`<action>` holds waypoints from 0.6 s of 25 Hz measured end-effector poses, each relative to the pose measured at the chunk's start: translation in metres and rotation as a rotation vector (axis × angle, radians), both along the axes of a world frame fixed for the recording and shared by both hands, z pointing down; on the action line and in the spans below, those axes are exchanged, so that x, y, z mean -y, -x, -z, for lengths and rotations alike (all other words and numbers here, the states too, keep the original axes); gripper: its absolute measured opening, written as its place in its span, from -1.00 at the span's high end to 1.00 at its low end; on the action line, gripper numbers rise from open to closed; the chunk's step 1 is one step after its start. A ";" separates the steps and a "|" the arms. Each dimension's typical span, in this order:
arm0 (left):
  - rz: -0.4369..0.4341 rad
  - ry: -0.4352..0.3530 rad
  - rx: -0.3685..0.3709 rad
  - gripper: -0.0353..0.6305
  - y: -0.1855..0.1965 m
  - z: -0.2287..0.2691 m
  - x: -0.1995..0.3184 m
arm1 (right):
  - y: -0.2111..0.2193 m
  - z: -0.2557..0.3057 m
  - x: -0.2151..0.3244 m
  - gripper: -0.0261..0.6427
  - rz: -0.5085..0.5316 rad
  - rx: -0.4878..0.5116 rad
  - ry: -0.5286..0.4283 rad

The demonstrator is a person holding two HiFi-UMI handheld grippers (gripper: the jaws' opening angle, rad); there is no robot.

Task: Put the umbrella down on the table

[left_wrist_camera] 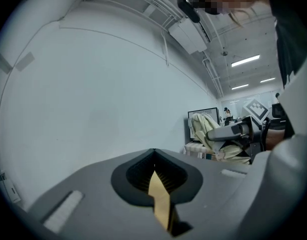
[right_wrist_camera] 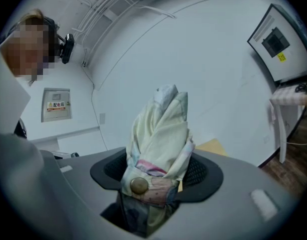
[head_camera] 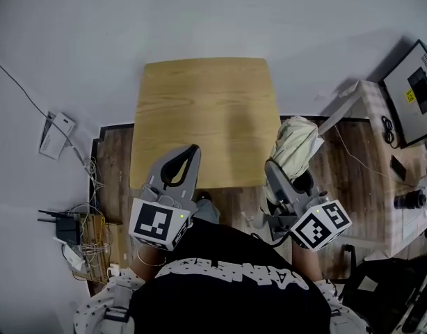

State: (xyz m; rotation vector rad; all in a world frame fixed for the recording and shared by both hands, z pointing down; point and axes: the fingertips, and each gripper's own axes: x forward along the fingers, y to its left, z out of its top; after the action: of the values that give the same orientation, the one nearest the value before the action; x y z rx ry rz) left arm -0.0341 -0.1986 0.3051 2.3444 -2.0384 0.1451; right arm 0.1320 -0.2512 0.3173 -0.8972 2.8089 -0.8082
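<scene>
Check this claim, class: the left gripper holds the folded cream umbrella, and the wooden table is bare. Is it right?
No: the right gripper holds the folded cream umbrella, its jaws closed on it, as the right gripper view shows. The wooden table is bare.

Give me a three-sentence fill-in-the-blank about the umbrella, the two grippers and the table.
Only the ____ holds the folded umbrella.
The left gripper is shut and holds ____.
The table has a top of light ____.
Missing words: right gripper; nothing; wood.
</scene>
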 end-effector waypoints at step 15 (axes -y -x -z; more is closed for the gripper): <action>0.053 -0.016 -0.036 0.89 0.112 -0.009 0.032 | 0.110 -0.003 0.045 0.03 0.032 -0.061 -0.016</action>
State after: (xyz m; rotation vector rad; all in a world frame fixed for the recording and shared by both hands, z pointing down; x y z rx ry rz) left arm -0.1463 -0.2306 0.3145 2.2822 -2.0903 0.0846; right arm 0.0223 -0.2965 0.3199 -0.8921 2.8849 -0.7740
